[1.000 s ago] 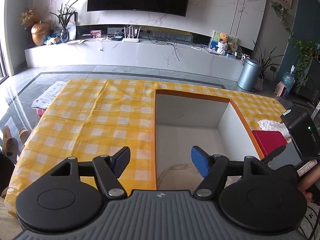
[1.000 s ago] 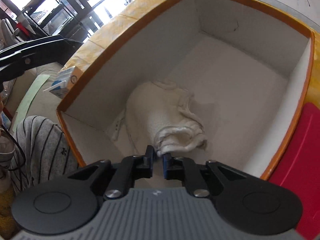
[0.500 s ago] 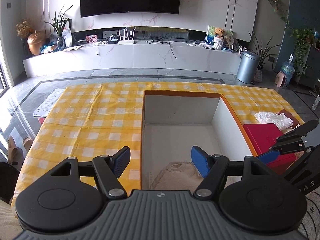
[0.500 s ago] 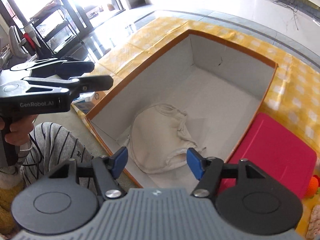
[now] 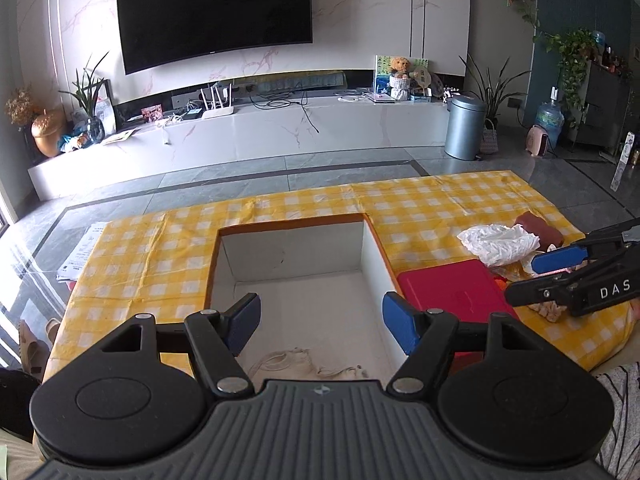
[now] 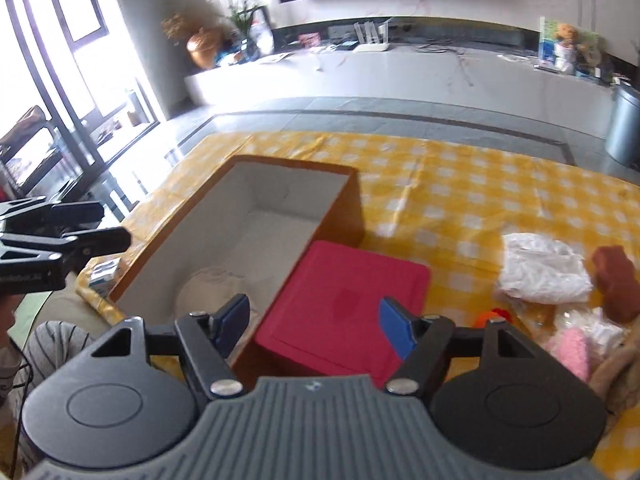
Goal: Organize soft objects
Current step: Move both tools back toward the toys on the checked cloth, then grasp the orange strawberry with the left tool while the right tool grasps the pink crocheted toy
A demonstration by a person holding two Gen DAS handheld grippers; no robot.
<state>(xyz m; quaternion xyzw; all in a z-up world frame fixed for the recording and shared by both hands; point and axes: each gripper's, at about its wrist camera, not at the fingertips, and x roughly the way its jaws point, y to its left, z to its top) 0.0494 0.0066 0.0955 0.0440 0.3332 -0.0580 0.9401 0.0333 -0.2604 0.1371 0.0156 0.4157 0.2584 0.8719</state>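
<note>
- Right gripper (image 6: 314, 326): fingers spread, empty, hanging above the red lid (image 6: 344, 312); left gripper (image 5: 320, 322) likewise released over the box (image 5: 376, 256).
- White cloth (image 6: 540, 268) lies crumpled on the worktop (image 6: 460, 192); it looks light and limp, so pinch a raised fold.
- A cream cloth (image 5: 288, 362) lies in the box.
- Brown item (image 6: 614, 276) touches the white cloth; pink fluff (image 6: 570, 350) crowds nearby.

One open box (image 5: 372, 252) with white walls and an orange rim stood on the checked cloth, and one cream cloth bundle (image 6: 212, 286) lay inside it. Beside it lay one red lid (image 6: 344, 312). Further right sat one white crumpled cloth (image 6: 540, 268), one brown item (image 6: 614, 276) and one pink fluffy piece (image 6: 570, 350). Two grippers were in view.
</note>
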